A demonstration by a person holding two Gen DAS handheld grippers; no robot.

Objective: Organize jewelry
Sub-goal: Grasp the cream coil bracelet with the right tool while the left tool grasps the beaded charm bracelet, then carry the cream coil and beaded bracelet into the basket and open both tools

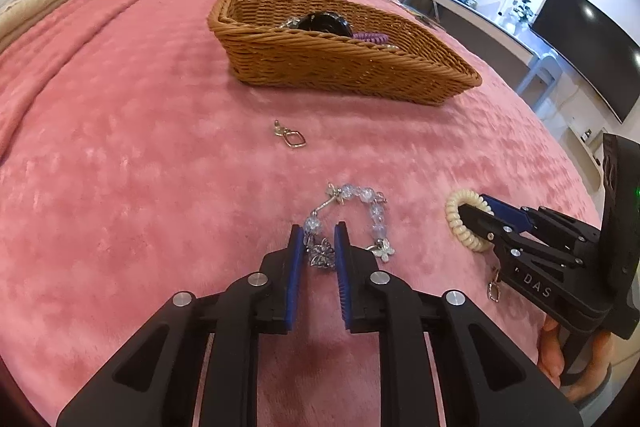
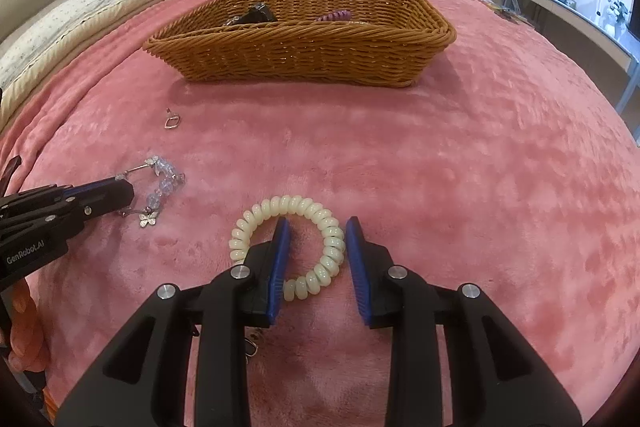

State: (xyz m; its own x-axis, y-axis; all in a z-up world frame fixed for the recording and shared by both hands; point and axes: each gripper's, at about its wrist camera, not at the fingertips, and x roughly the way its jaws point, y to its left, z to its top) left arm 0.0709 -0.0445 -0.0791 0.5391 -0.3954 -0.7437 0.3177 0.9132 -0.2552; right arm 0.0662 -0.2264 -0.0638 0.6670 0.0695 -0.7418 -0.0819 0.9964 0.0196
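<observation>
Two earrings [image 1: 289, 139]; one basket [image 1: 344, 67]

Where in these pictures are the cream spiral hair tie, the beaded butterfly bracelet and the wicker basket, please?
cream spiral hair tie [image 2: 256, 213], right wrist view, top of coil.
beaded butterfly bracelet [image 1: 366, 194], left wrist view, far clear bead.
wicker basket [image 2: 300, 57], right wrist view, near outer wall.
</observation>
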